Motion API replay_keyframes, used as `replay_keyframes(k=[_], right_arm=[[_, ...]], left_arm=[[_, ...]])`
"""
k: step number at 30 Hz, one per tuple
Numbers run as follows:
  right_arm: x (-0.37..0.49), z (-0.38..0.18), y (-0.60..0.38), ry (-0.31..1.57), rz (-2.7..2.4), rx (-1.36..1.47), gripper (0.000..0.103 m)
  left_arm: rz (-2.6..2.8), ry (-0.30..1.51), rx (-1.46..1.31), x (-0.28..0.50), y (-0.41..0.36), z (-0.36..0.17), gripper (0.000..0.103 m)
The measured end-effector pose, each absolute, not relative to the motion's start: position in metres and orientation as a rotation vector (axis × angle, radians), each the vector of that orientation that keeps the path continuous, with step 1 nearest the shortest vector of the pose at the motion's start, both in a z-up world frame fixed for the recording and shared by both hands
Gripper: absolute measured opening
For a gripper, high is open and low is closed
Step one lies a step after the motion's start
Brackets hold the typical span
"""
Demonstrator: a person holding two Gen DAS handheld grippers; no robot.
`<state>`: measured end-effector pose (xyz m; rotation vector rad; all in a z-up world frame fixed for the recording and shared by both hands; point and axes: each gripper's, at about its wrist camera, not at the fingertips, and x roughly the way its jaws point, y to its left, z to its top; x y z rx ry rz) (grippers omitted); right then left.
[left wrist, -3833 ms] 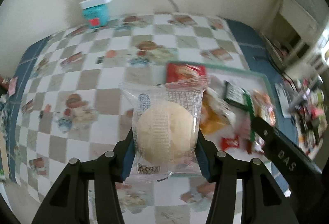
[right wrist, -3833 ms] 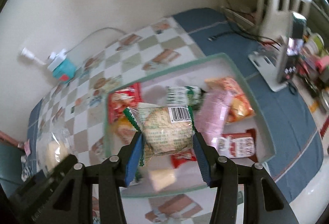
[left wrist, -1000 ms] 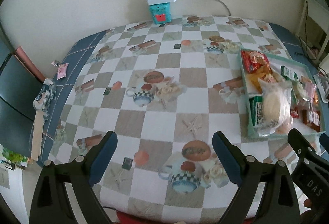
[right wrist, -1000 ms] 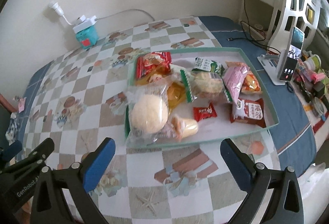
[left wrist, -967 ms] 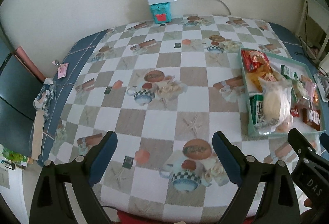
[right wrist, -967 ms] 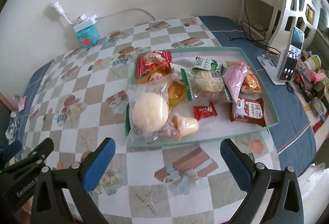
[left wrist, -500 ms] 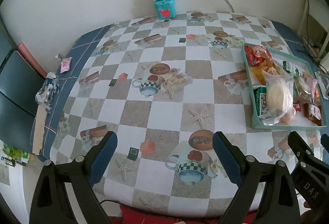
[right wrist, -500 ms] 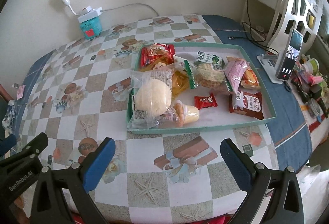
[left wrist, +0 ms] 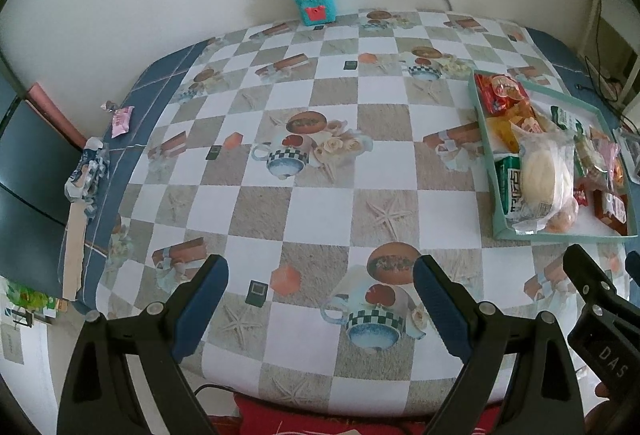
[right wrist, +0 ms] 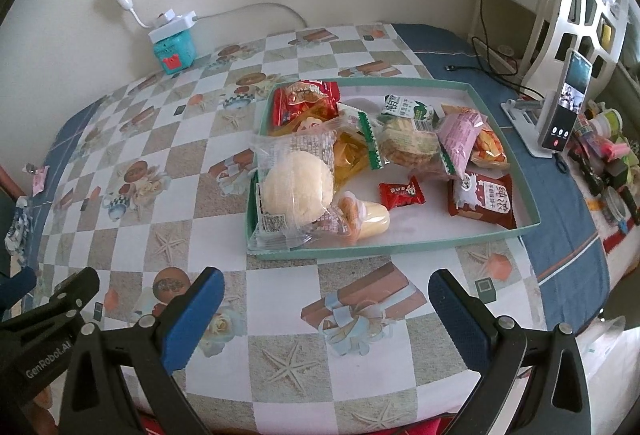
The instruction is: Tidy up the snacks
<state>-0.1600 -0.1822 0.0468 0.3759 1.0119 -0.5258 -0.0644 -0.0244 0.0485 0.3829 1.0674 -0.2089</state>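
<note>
Both grippers are released and empty. The left gripper point(left wrist: 320, 287) and the right gripper point(right wrist: 326, 301) stand with jaws spread wide over the near edge of the checked tablecloth point(left wrist: 324, 171), short of the green tray point(right wrist: 400, 245). Some seconds earlier each was clamped on a wrapped snack; now the clear-bagged white bun point(right wrist: 296, 187) lies at the tray's near-left corner, its wrapper overhanging the tray's left rim, and the green-edged biscuit pack point(right wrist: 408, 143) lies toward the tray's middle. Over the last second both tools have drawn back from the tray, which shows smaller in both views.

Within the tray the red packet point(right wrist: 304, 101) sits at the far-left corner and the dark red packet point(right wrist: 482, 201) near the right wall. No loose snack is visible on the cloth beside the tray. Judgement: collection appears complete or nearly so; the overhanging bun wrapper is the one untidy item.
</note>
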Motion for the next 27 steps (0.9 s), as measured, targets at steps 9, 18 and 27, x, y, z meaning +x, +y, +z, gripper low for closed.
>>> replay_keyframes(k=[9,18,27], right_arm=[[-0.1562,0.0454,-0.1807,1.02,-0.519,0.364,0.103],[-0.1553,0.0456,-0.1788,1.023,-0.514,0.356,0.103],[-0.1542,0.0451,-0.1774,1.027,-0.508,0.351,0.103]], left_arm=[[-0.214,1.076,0.385,-0.0631,-0.0238,0.0471,0.094],[-0.215,1.078,0.386,-0.0632,-0.0239,0.0466,0.094],[-0.213,1.079,0.385,-0.0631,-0.0248,0.0468,0.094]])
